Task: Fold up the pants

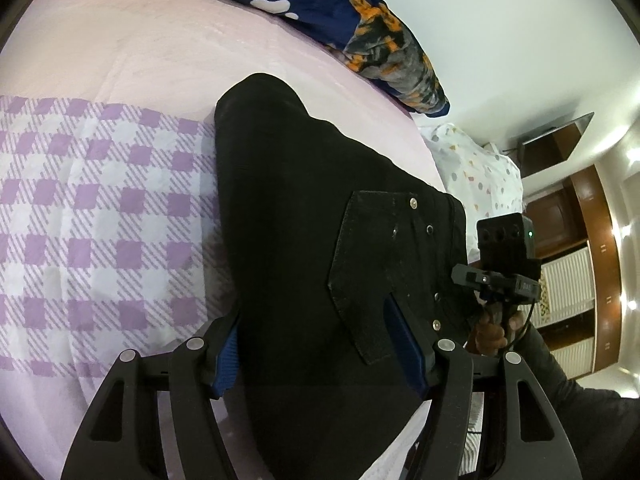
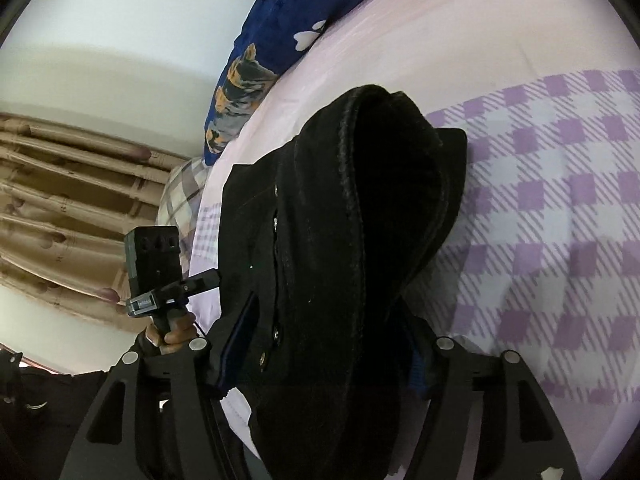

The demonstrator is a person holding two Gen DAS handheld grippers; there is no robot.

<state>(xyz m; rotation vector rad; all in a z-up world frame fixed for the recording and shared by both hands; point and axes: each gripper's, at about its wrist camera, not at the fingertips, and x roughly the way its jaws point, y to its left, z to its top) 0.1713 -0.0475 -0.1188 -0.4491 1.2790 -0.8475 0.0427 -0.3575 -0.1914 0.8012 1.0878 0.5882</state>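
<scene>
Black pants (image 1: 304, 240) lie bunched on a bed with a purple checked sheet (image 1: 100, 216), filling each frame's centre. The left hand-held gripper (image 1: 320, 344) stands partly spread, fabric between its blue pads; whether they pinch is unclear. The right hand-held gripper (image 2: 320, 344) likewise straddles the cloth, its pads mostly hidden.
</scene>
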